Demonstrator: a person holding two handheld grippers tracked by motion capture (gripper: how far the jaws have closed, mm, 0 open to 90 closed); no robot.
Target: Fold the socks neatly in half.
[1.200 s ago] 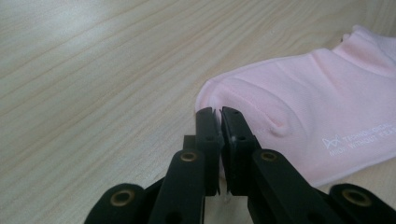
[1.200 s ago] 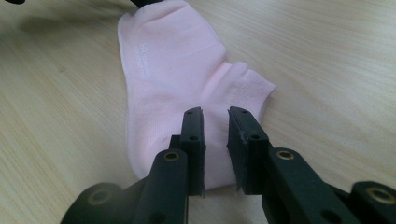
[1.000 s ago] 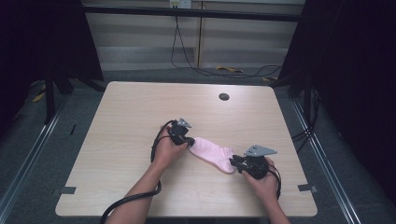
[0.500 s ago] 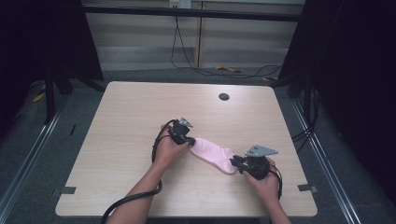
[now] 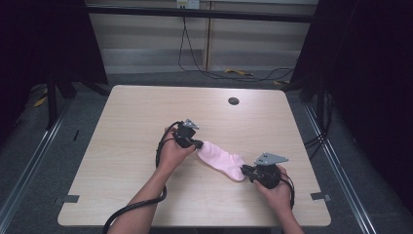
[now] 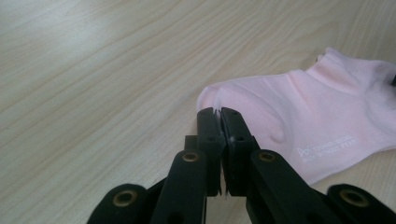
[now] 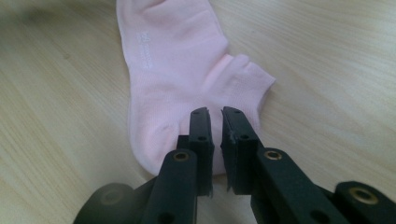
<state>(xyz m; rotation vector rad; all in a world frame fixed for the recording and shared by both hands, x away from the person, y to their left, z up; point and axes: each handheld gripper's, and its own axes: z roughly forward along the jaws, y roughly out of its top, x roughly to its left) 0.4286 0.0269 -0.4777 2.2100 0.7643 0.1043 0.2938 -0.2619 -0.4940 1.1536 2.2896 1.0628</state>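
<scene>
Both forearms enter from frame bottom; left gripper (image 5: 199, 144) at centre w/ jaws pressed together, right gripper (image 5: 245, 170) lower right, jaws nearly together, thin gap.

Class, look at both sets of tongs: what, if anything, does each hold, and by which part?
Both grip the pink sock. The left tongs pinch its toe edge; the right tongs pinch its opposite end, at the heel and cuff.

Light wood table (image 5: 126, 146) w/ pink sock (image 5: 221, 158) flat near front, dark round hole (image 5: 233, 101) at back.
</scene>
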